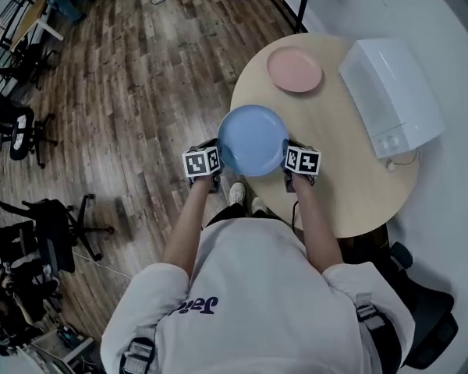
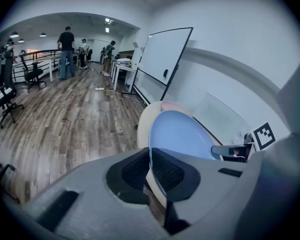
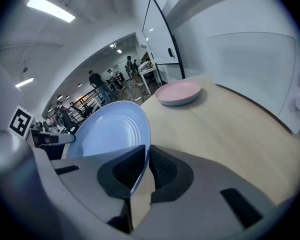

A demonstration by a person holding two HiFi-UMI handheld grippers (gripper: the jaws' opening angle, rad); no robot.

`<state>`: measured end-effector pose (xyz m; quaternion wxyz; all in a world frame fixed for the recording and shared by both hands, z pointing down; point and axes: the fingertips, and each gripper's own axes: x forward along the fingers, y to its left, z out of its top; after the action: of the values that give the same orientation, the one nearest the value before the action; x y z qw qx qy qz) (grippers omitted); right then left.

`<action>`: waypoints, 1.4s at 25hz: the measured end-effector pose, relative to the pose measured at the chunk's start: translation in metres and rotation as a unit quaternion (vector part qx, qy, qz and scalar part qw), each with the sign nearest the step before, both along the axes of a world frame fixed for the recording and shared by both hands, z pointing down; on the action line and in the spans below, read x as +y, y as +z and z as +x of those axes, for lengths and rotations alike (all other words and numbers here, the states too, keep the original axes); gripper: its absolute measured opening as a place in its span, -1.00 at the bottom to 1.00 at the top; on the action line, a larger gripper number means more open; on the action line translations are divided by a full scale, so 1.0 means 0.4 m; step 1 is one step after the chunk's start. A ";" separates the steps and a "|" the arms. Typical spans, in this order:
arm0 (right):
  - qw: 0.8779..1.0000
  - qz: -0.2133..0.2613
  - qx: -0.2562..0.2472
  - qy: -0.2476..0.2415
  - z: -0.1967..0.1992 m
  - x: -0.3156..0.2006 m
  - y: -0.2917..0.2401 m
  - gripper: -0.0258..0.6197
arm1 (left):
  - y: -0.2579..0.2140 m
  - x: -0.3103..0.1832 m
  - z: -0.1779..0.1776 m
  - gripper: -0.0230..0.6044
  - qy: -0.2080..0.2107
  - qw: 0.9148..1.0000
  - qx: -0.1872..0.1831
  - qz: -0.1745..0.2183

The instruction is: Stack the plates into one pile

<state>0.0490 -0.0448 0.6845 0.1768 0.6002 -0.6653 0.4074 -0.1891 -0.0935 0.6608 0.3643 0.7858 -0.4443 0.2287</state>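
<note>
Standing at the round wooden table, the person held one blue plate between both grippers. The left gripper had the plate's left rim. The right gripper had the opposite rim.

Left gripper view: the left gripper's jaws were clamped on the rim, dark ribbed pads on either face, with the plate running edge-on away from them.

Right gripper view: the right gripper matched it, its jaws pinched on the thin rim with the plate's ringed upper face showing.

The plate hung over the table's near-left edge, partly above the wooden floor, and looked to be off the tabletop.

A pink plate lay flat on the far side of the table, well apart from the blue one.

A white box-shaped appliance sat on the table's right side, near the wall.

Further back in the room were a whiteboard, office chairs and several people standing.
</note>
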 end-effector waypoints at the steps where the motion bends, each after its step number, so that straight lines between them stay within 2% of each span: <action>1: 1.000 0.000 -0.002 -0.014 -0.024 -0.010 0.003 -0.81 | -0.001 0.005 -0.027 -0.84 -0.014 1.000 0.000 0.000; 6: 0.998 -0.002 -0.004 -0.070 -0.157 -0.077 -0.001 -0.81 | -0.012 0.004 -0.167 -0.84 -0.076 0.997 0.016 0.006; 10: 0.995 0.012 0.004 -0.097 -0.267 -0.172 -0.029 -0.81 | -0.035 -0.047 -0.284 -0.84 -0.107 0.994 0.031 0.018; 14: 0.993 0.026 0.013 -0.112 -0.379 -0.288 -0.054 -0.82 | -0.046 -0.130 -0.392 -0.84 -0.104 0.994 0.026 0.036; 22: 0.995 0.043 0.016 -0.094 -0.593 -0.454 -0.096 -0.82 | -0.090 -0.313 -0.607 -0.84 -0.097 0.992 0.065 0.053; 29: 0.997 0.046 0.014 -0.061 -0.644 -0.533 -0.118 -0.82 | -0.085 -0.456 -0.662 -0.84 -0.069 0.993 0.079 0.052; 35: 0.998 0.046 0.020 -0.026 -0.580 -0.640 -0.095 -0.82 | -0.057 -0.598 -0.596 -0.84 -0.037 0.993 0.099 0.045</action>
<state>-0.1831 -0.3007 0.6463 0.1724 0.5983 -0.6948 0.3600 -0.4274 -0.3327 0.6382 0.3795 0.8033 -0.4440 0.1159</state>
